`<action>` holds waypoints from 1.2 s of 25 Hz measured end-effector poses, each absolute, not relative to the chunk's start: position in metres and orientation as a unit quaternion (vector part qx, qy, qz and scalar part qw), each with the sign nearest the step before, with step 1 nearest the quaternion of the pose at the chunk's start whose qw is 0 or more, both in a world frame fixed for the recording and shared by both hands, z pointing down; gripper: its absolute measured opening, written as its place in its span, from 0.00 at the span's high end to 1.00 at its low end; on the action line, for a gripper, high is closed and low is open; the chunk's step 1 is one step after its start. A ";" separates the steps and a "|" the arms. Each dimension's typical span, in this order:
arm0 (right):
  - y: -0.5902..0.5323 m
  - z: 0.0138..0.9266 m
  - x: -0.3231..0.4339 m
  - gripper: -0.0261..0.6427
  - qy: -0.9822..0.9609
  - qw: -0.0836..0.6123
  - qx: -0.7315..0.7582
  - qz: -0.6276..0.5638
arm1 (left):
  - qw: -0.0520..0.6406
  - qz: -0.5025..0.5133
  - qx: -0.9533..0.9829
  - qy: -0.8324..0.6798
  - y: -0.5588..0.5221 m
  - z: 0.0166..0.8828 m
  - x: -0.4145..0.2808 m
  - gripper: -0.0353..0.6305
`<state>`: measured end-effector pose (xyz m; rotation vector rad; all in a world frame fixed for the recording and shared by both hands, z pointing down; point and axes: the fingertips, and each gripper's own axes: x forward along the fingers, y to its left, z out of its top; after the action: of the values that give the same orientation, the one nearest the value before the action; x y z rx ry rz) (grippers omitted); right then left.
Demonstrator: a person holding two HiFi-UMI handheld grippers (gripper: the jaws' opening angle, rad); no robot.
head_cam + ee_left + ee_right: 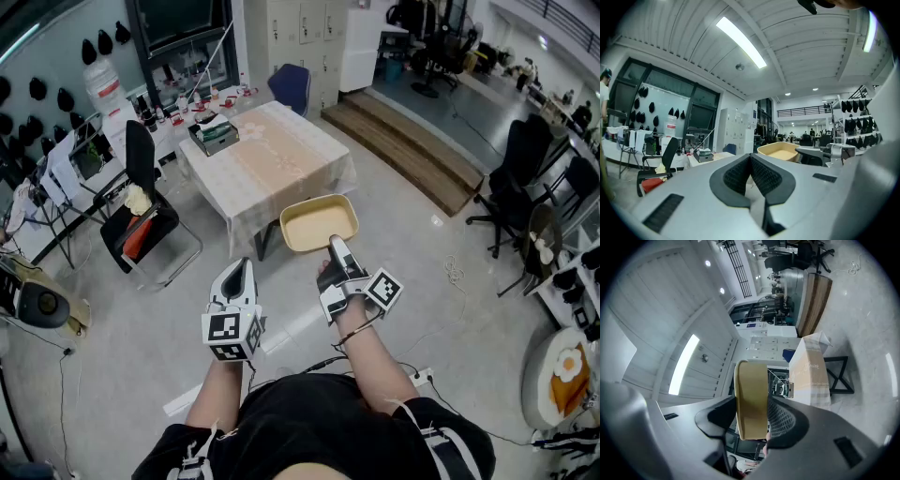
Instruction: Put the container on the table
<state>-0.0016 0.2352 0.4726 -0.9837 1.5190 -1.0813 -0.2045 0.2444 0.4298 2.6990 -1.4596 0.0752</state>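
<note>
A shallow tan container (319,223) hangs in the air just short of the table (272,164), which has a pale cloth. My right gripper (336,247) is shut on the container's near rim; in the right gripper view the container (751,399) stands edge-on between the jaws. The left gripper (239,273) is beside it at the lower left, shut with nothing in it; its pads (761,176) meet. In the left gripper view the container (780,150) shows at the right with the table (710,158) behind.
A dark box (214,134) sits at the table's far left corner. A black chair (145,220) with an orange item stands left of the table. Wooden steps (412,150) rise at the right, office chairs (520,197) beyond, and a blue chair (291,86) behind the table.
</note>
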 end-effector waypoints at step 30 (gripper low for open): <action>0.123 0.492 -0.017 0.62 0.623 0.498 -0.410 -0.443 | 0.036 0.016 0.881 -0.472 0.130 0.443 -0.227 0.93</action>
<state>-0.0169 0.1229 0.4919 -0.9926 1.5075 -1.0722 -0.2269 0.1302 0.4428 2.7055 -1.4498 0.0485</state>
